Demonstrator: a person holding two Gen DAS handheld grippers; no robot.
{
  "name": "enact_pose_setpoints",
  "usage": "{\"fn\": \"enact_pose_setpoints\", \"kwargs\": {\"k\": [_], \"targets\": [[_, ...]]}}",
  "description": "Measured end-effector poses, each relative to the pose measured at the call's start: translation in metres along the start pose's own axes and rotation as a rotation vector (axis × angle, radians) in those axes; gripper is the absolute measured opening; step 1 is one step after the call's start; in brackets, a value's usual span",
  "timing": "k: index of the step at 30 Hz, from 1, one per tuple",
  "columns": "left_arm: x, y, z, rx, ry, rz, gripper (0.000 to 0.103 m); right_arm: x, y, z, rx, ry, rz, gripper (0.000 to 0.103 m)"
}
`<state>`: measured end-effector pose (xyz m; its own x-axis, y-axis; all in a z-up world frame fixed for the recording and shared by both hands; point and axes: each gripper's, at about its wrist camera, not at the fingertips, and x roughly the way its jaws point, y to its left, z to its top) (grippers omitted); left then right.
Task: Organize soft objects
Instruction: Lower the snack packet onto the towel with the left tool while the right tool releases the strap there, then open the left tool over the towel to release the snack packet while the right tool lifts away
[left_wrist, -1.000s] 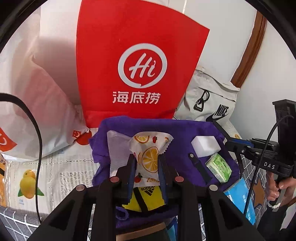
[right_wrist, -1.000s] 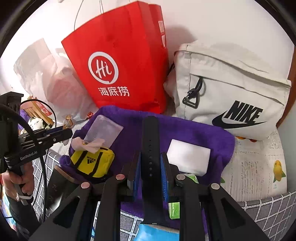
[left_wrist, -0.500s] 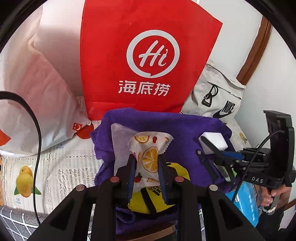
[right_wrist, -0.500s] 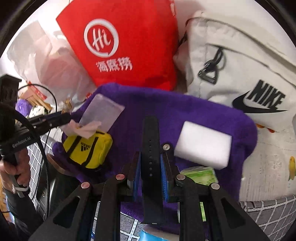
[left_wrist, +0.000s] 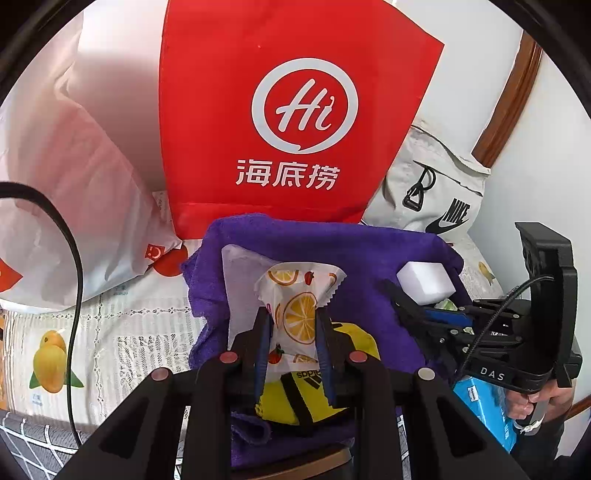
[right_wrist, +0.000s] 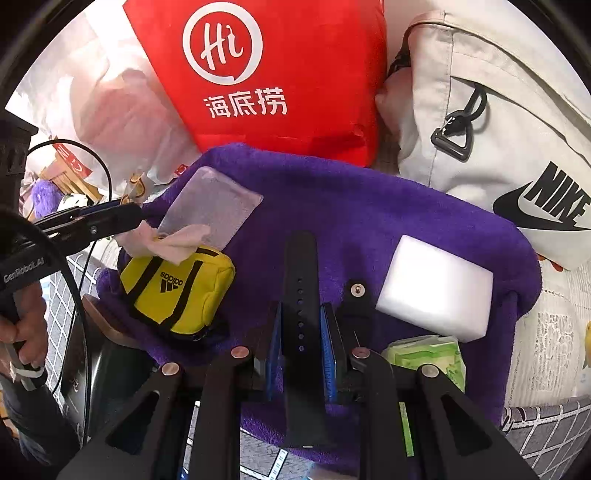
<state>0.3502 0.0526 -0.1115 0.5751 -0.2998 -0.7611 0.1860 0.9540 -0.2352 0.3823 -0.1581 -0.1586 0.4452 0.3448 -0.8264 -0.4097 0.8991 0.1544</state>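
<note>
Right wrist view shows your right gripper (right_wrist: 300, 332) pinching the black perforated rubber strap (right_wrist: 300, 280) over the purple plush towel (right_wrist: 369, 206), while your left gripper (left_wrist: 293, 332) pinches the orange-printed sachet (left_wrist: 295, 295), likely both for sorting.

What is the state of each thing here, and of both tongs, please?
Left tongs: shut on the fruit-print packet.
Right tongs: shut on the black strap.
Yellow pouch: lying on the purple towel, closed.
White sponge: lying flat on the towel.
Red paper bag: standing upright behind the towel.
Green tissue pack: partly hidden.
</note>
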Motion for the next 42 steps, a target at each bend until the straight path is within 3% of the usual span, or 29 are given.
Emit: {"fn": "enact_pose_setpoints", "kwargs": {"k": [21, 28, 32, 42], "targets": [[0.007, -0.001, 0.0, -0.004, 0.021, -0.002, 0.023, 0.0, -0.002, 0.0, 0.009, -0.01, -0.009, 0.021], [0.014, -0.007, 0.001, -0.012, 0.024, -0.01, 0.023, -0.012, -0.008, 0.002, 0.013, -0.032, -0.02, 0.027], [0.016, -0.006, 0.001, -0.032, 0.015, -0.014, 0.024, -0.027, -0.014, 0.004, 0.021, -0.067, -0.027, 0.039], [0.026, -0.015, 0.002, -0.032, 0.024, -0.022, 0.028, -0.046, -0.023, 0.004, 0.028, -0.105, -0.033, 0.039]]}}
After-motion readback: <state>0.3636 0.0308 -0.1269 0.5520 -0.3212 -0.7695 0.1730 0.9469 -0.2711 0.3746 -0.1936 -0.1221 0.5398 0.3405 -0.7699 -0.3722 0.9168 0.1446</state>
